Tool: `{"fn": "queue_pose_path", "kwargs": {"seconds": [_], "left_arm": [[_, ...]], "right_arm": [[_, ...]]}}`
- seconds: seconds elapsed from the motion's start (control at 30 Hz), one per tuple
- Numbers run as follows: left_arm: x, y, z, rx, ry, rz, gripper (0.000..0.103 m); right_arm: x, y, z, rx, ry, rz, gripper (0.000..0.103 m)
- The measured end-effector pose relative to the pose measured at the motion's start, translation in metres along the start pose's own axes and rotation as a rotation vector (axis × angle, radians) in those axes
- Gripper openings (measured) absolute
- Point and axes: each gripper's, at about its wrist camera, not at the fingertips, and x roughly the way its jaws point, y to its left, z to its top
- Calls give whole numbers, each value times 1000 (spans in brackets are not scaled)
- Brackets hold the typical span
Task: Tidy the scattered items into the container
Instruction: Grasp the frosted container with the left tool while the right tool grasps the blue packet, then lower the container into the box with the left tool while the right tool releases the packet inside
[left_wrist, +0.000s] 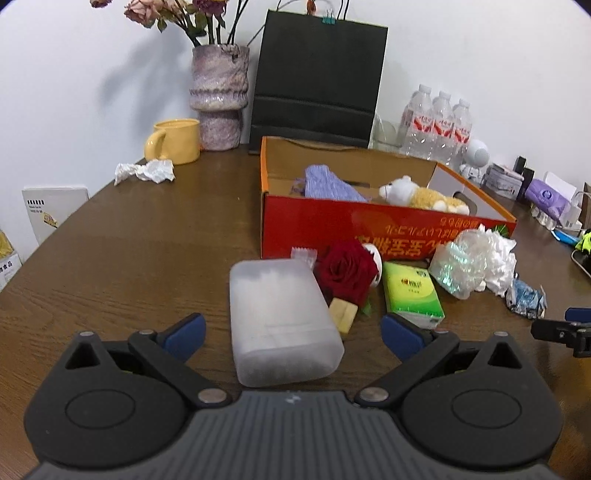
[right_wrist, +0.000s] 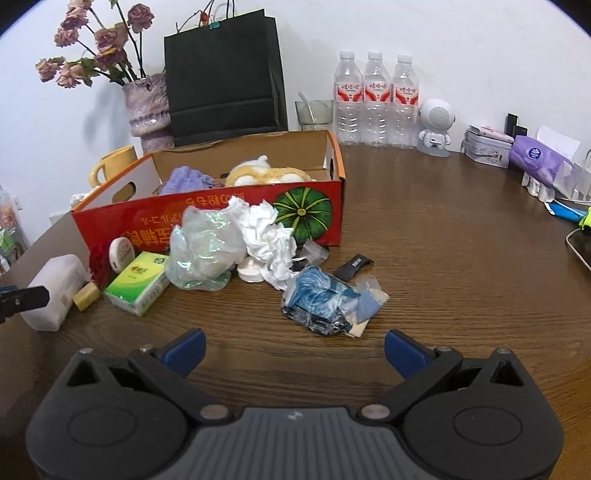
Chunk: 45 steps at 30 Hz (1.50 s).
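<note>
A red cardboard box (left_wrist: 369, 225) (right_wrist: 147, 218) holds a purple cloth (left_wrist: 328, 184) and a plush toy (left_wrist: 421, 194). In front of it lie a translucent white case (left_wrist: 280, 317) (right_wrist: 55, 291), a red rose (left_wrist: 345, 273), a yellow block (left_wrist: 343, 314), a green tissue pack (left_wrist: 412, 293) (right_wrist: 138, 282), crumpled plastic and paper (left_wrist: 472, 258) (right_wrist: 236, 240), and a blue wrapper (right_wrist: 325, 299). My left gripper (left_wrist: 291, 334) is open, its jaws on either side of the white case's near end. My right gripper (right_wrist: 293, 349) is open and empty, just short of the blue wrapper.
A vase (left_wrist: 218, 99), a yellow mug (left_wrist: 175, 142), a black paper bag (left_wrist: 317, 77), three water bottles (right_wrist: 375, 99) and a small robot figure (right_wrist: 436, 125) stand along the back. Crumpled paper (left_wrist: 146, 171) lies at the left. Small items crowd the right edge (right_wrist: 535, 158).
</note>
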Motion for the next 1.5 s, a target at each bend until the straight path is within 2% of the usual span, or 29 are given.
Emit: {"fn": "queue_pose_path", "kwargs": {"seconds": [0.3, 0.47, 0.53, 0.6, 0.67, 0.73, 0.83, 0.87, 0.9, 1.0, 1.27, 1.5], "left_arm": [[22, -3, 0, -3, 42, 63, 103], [30, 0, 4, -12, 38, 104, 99], [32, 2, 5, -14, 34, 111, 91], [33, 4, 5, -25, 39, 110, 84], [33, 6, 5, -39, 38, 87, 69], [32, 6, 4, -33, 33, 81, 67], [30, 6, 3, -33, 29, 78, 67], [29, 6, 2, -35, 28, 74, 67], [28, 6, 1, -37, 28, 69, 67], [23, 8, -1, -41, 18, 61, 67], [-4, 13, 11, -47, -47, 19, 67], [-19, 9, 61, -11, -147, -41, 67]], "right_arm": [[21, -4, 7, -7, 5, -29, 102], [34, -9, 15, -4, 2, -39, 92], [39, -10, 18, 0, 4, -40, 85], [42, -12, 19, 5, 6, -38, 71], [43, -12, 19, 6, 8, -39, 64], [42, -11, 17, -3, 5, -34, 60], [39, -11, 15, 0, -5, -14, 45], [37, -12, 14, 4, -7, -10, 34], [36, -13, 13, 10, -9, -7, 26], [30, -16, 10, 28, -16, 1, 20], [4, -17, 12, 37, -87, 27, 16], [-12, -12, 56, -8, -178, 90, 16]]}}
